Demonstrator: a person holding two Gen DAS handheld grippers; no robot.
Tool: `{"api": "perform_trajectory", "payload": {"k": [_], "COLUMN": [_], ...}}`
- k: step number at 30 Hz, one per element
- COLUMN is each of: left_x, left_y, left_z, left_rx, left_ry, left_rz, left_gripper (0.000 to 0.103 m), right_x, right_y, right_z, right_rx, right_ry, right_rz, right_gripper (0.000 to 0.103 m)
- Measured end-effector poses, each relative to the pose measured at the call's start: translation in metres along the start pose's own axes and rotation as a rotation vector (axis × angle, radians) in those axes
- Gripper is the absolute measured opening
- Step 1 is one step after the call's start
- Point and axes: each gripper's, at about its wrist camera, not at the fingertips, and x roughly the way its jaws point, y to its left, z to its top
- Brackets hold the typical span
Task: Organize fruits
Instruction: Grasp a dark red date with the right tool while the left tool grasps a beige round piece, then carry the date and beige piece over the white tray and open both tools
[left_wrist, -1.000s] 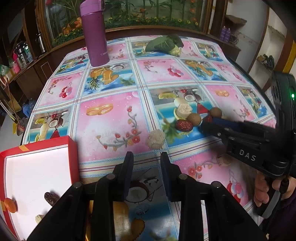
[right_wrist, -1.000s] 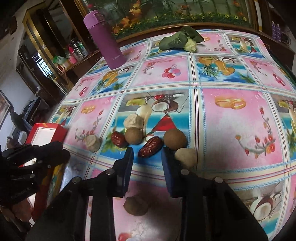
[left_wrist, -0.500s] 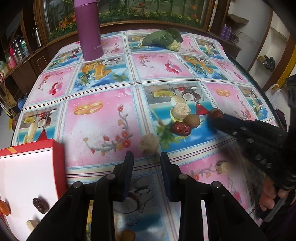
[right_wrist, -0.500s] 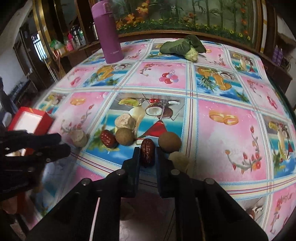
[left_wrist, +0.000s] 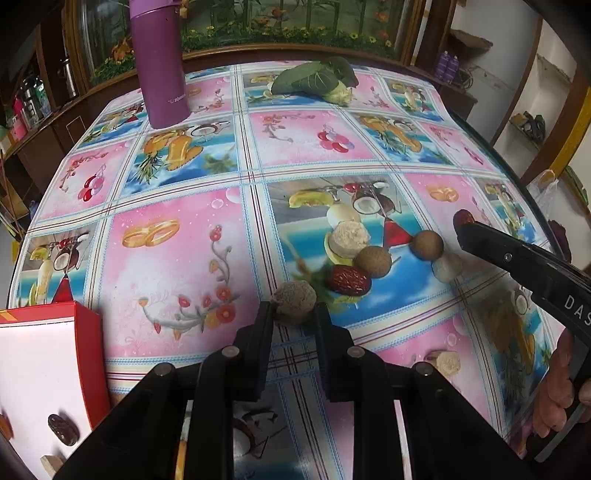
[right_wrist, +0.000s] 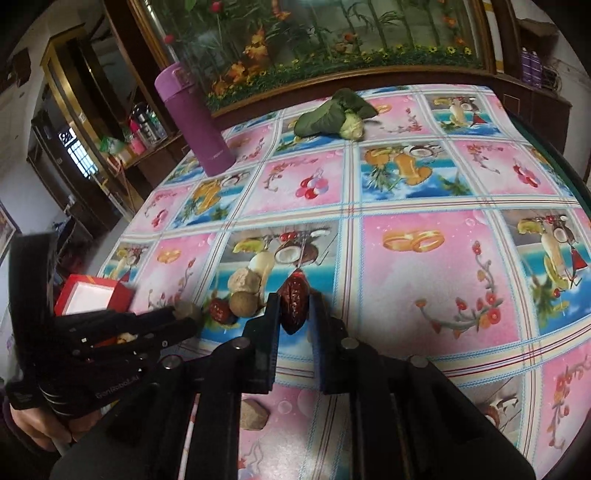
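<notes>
With the right gripper (right_wrist: 293, 314) clamped on the red date (right_wrist: 293, 301), the left gripper (left_wrist: 294, 314), jaws apart, should squeeze the pale lump (left_wrist: 294, 305) between them gently.

table (left_wrist: 229, 236): fruit-print cloth | on it: purple flask (left_wrist: 159, 62), leafy greens (left_wrist: 314, 79), red box (left_wrist: 48, 354), loose fruits (left_wrist: 373, 260)

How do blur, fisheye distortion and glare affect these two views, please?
Left wrist view: sharp centre; the glossy fruit-print tablecloth bows outward, with soft sheen; the tall purple flask leans.
Right wrist view: the dark red date in the right gripper is sharp; the red white-lined box and left gripper look smeared; corners vignette black.
</notes>
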Motion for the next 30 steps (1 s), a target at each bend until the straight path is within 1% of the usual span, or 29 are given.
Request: {"api": "perform_trajectory", "payload": {"k": [6,9,14,18,20,22,24,25,28,30], "left_x": [-0.003,-0.015,-0.054,-0.094,-0.111,-0.127,-0.143,-0.153,-0.173,-0.184], "left_y": [0.003,0.006,0.011,0.024,0.037,0.052,0.071,0.084,0.112,0.130], "left_z": [-0.003,-0.007,-0.023,-0.047,-0.060,-0.074,-0.089,-0.098,-0.116,-0.128], "left_rx": [-0.025,-0.035,-0.054,-0.078,-0.099,-0.126,-0.162,-0.187,-0.231,-0.261], "left_ry": [-0.008,-0.028,-0.093,-0.158,-0.177,-0.195,-0.205,-0.214,-0.233,-0.244], "left_rz": [0.000,0.013,0.013,0.024,0.037,0.060,0.091,0.113,0.174,0.211], "left_gripper": [0.021,0.021,0.021,0.021,0.021,0.021,0.021,0.021,0.021,0.021], "right_x": [0.000,-0.001,-0.005,-0.004,-0.003,-0.005,-0.004,-0.003,0.000,0.004], "right_y": [-0.002,-0.002,0.003,0.014,0.028,0.048,0.071,0.084,0.122,0.157], "right_z": [0.001,0.001,-0.001,-0.006,-0.012,-0.017,-0.024,-0.028,-0.037,-0.044], "right_rx": [0.016,0.016,-0.005,0.007,-0.003,-0.040,-0.047,-0.054,-0.101,-0.151], "right_ry": [-0.016,-0.018,-0.039,-0.023,-0.016,-0.024,-0.004,0.006,0.029,0.052], "right_rz": [-0.009,-0.002,0.019,0.091,0.125,0.155,0.222,0.256,0.308,0.344], "right_gripper": [0.017,0.017,0.017,0.017,0.017,0.017,0.018,0.018,0.018,0.018]}}
